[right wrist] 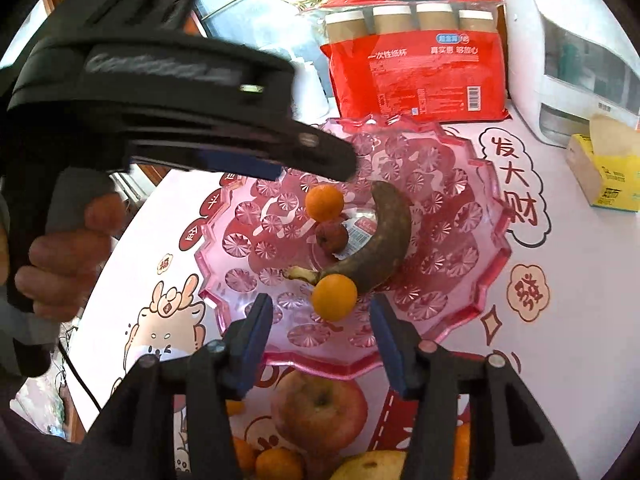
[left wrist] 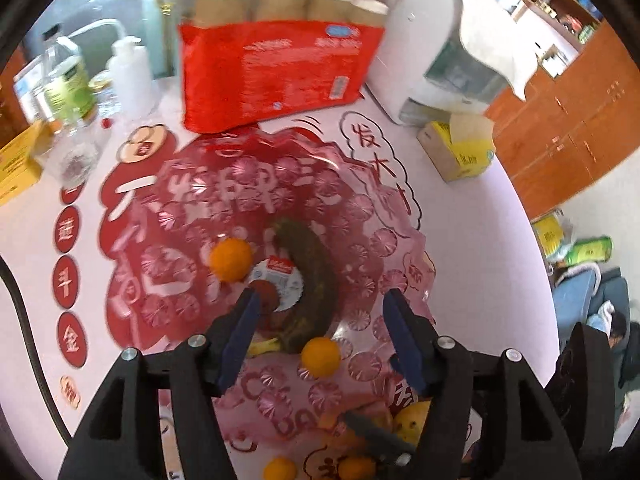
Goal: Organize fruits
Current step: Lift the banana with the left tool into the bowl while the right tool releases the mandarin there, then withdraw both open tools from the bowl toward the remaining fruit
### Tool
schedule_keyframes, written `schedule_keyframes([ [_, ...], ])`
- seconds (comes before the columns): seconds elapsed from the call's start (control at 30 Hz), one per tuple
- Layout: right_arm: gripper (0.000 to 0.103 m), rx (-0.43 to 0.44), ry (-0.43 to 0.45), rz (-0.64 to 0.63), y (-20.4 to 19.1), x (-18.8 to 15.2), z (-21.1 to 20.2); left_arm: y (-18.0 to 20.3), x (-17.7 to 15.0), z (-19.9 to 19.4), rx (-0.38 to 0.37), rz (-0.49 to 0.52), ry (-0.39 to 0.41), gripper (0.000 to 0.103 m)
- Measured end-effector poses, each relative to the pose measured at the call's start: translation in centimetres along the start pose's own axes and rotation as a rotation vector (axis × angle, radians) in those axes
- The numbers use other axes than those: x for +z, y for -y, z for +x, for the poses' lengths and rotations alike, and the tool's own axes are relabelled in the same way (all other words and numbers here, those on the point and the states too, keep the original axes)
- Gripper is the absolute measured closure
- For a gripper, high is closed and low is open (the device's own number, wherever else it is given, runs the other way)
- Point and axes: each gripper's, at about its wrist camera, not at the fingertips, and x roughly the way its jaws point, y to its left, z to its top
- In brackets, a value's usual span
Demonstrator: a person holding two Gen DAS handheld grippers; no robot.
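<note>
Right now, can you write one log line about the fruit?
pink bowl: two oranges, dark banana, small red fruit | left gripper: open | right gripper: open | apple: outside bowl

Bowl (right wrist: 460, 312): pink, on bench; holds banana (right wrist: 384, 236), 2 oranges (right wrist: 325, 202), red fruit (right wrist: 332, 237).
R tongs (right wrist: 322, 320): open, empty, above near rim.
L tongs (right wrist: 316, 158): over bowl's far-left.
Apple (right wrist: 320, 410): bench, just outside bowl.

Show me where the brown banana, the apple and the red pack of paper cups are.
brown banana (right wrist: 386, 236): right wrist view, middle of its curved body, in the pink bowl.
apple (right wrist: 320, 412): right wrist view, near its stem dimple, on the table.
red pack of paper cups (right wrist: 420, 76): right wrist view, front of the wrapper.
</note>
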Motion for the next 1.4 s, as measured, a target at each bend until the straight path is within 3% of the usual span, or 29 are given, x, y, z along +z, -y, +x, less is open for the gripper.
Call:
schedule_keyframes([
  [0.27, 0.051, -0.012, 0.06, 0.03, -0.6, -0.8, -4.1, -1.2, -2.4, -5.7, 0.03, -0.067, 0.063, 0.04],
  [0.7, 0.047, -0.063, 0.116, 0.108, -2.0, -5.4, -11.0, -0.7, -10.3, -12.0, -0.016, -0.127, 0.107, 0.03],
  [0.8, 0.042, -0.057, 0.123, 0.169, -2.0, -6.9, -12.4, -0.4, -12.1, -12.7, -0.031, -0.113, 0.108, 0.025],
  [1.23, 0.039, -0.158, 0.074, 0.331, -3.0, -13.4, -14.0, -0.6, -18.7, -12.8, -0.053, -0.091, 0.018, 0.023],
  [1.4, 0.029, -0.152, 0.043, 0.384, -3.4, -15.2, -13.3, -0.4, -19.5, -11.8, -0.039, -0.031, -0.038, 0.023],
])
